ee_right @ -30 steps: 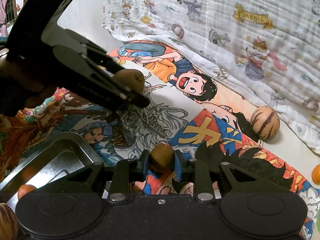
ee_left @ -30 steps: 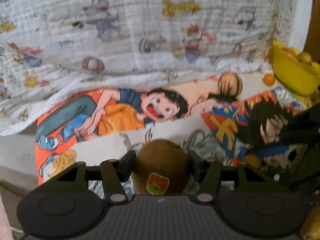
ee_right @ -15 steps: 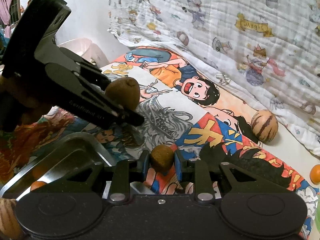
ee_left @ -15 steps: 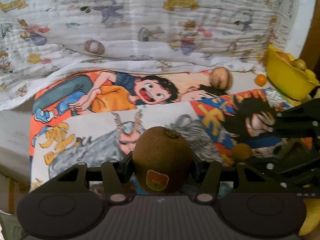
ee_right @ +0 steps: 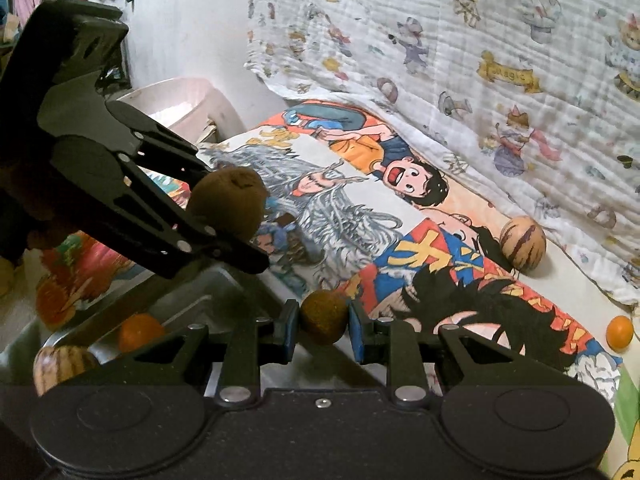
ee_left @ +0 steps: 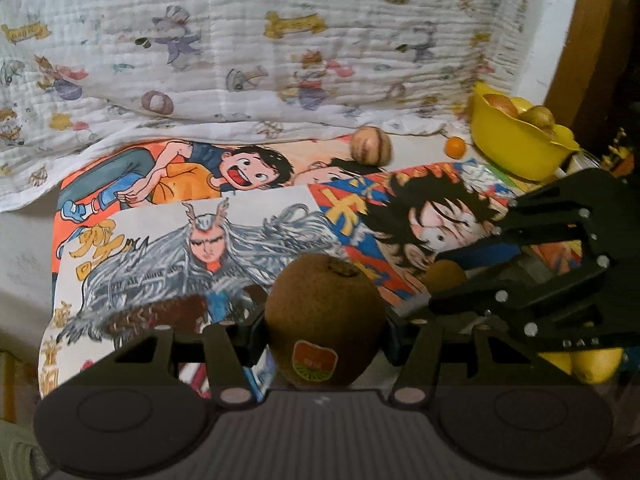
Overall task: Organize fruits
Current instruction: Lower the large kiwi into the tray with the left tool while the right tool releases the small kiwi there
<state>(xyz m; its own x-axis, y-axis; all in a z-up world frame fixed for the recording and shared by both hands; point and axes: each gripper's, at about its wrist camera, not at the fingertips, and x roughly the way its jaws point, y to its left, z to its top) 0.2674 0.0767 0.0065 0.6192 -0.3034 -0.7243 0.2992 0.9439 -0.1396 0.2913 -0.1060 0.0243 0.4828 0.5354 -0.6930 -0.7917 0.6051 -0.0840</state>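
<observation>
— While both grippers hang over the cartoon mat (ee_left: 248,216), what does the left gripper (ee_left: 324,330) have?

— A kiwi (ee_left: 324,320) with a red and green sticker on it, pinched between its two fingers and lifted clear of the mat. The jaws stand partway apart, pressed on the fruit's sides.

— And the right gripper (ee_right: 323,320)?

— It is clamped on a small brown round fruit (ee_right: 323,318), much smaller than the kiwi, so its jaws are nearly together. In the right wrist view that fruit sits above the edge of a grey metal tray (ee_right: 224,284).

— What lies in the tray?

— An orange (ee_right: 138,330) and a striped melon-like fruit (ee_right: 60,362), at its near left end.

— Where are the other fruits?

— A second striped fruit (ee_left: 370,146) rests at the far edge of the mat, just beside the printed blanket (ee_left: 280,52). A small orange (ee_left: 455,147) lies to its right on the bare surface, near a yellow bowl (ee_left: 516,148) that holds several fruits. Two yellow fruits (ee_left: 592,362) show under the right gripper in the left wrist view.

— How do the two grippers stand to each other?

— Side by side, near but apart, with the kiwi higher than the tray.
</observation>
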